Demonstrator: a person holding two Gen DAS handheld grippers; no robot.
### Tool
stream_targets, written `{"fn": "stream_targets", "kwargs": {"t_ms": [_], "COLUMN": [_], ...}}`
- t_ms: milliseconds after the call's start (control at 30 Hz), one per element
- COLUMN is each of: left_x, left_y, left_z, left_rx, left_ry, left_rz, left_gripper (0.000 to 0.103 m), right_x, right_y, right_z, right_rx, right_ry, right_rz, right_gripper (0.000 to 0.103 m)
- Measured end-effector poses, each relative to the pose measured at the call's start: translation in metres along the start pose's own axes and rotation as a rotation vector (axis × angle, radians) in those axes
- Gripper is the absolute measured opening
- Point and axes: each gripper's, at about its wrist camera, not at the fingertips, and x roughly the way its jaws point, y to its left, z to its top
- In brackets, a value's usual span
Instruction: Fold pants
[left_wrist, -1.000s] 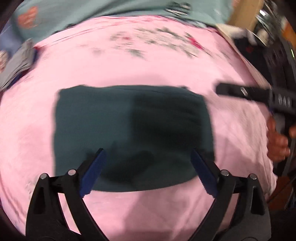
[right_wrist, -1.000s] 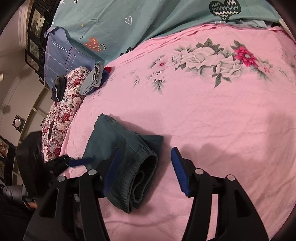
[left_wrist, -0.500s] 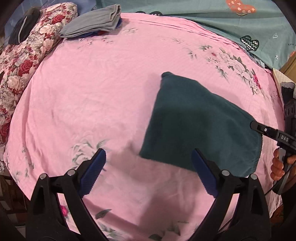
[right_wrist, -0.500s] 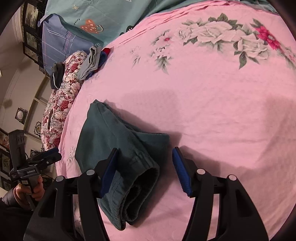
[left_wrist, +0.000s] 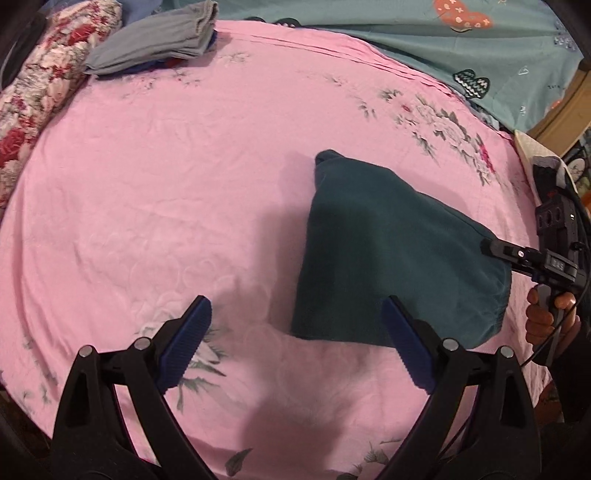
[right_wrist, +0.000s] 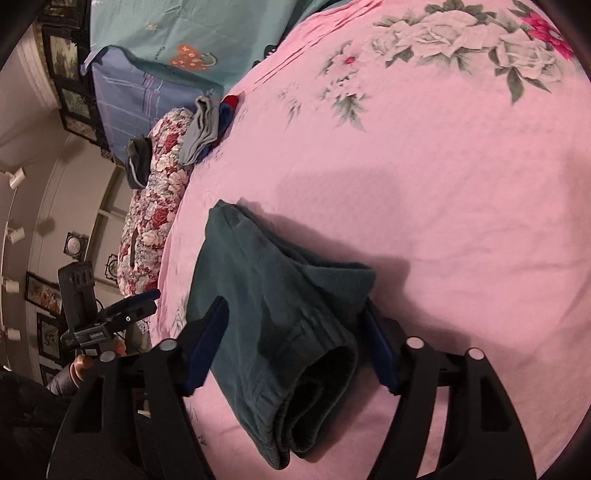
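The dark green pants (left_wrist: 388, 258) lie folded into a compact bundle on the pink bedsheet (left_wrist: 166, 184). My left gripper (left_wrist: 295, 347) is open and empty, held above the sheet to the left of the bundle. My right gripper (right_wrist: 295, 347) is open, its jaws on either side of the bundle's waistband end (right_wrist: 295, 387), not closed on it. The right gripper also shows in the left wrist view (left_wrist: 532, 258), at the bundle's right edge. The left gripper shows in the right wrist view (right_wrist: 122, 314), off to the left.
A grey folded garment (left_wrist: 155, 37) lies on other clothes at the far left corner of the bed. A floral pillow (left_wrist: 40, 81) lies along the left side. A teal quilt (left_wrist: 406, 44) covers the head of the bed.
My left gripper pulled back and swung left off the pants, which now lie to its right. My right gripper moved in until its jaws straddle the bundle's end.
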Motion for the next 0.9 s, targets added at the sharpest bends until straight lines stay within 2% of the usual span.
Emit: {"fn": "stream_targets", "kwargs": {"t_ms": [167,267,367,567,633,733,833,900], "left_x": [0.027,0.039,0.045,0.036,0.033,0.035,0.045,0.057], "left_y": [-0.005,-0.008,-0.009,-0.018,-0.034,-0.066,-0.112,-0.135], "left_z": [0.002,0.003,0.004,0.027,0.033,0.028,0.016,0.008], "left_rx": [0.038,0.046,0.039,0.045,0.078,0.148,0.246,0.305], "left_ry": [0.046,0.066,0.083,0.038,0.040,0.066,0.085,0.103], "left_rz": [-0.099,-0.109,-0.114,-0.129,-0.170,-0.261,-0.333,-0.338], "left_gripper": [0.093,0.092,0.092,0.092,0.092,0.092,0.092,0.092], "right_x": [0.000,-0.002,-0.001,-0.001,0.000,0.003,0.004,0.004], "right_y": [-0.010,-0.012,-0.008,-0.003,-0.001,0.005,-0.004,-0.009], "right_z": [-0.002,-0.005,-0.006,-0.002,0.001,0.006,0.008,0.010], "right_rx": [0.049,0.090,0.079,0.048,0.025,-0.041,-0.037,-0.011], "right_ry": [-0.013,-0.035,-0.043,-0.016,0.007,0.039,0.044,0.046], "right_rz": [-0.022,-0.019,-0.038,-0.074,-0.085,-0.086,-0.020,0.015], "right_gripper": [0.045,0.044,0.044,0.040,0.039,0.044,0.051,0.051]}}
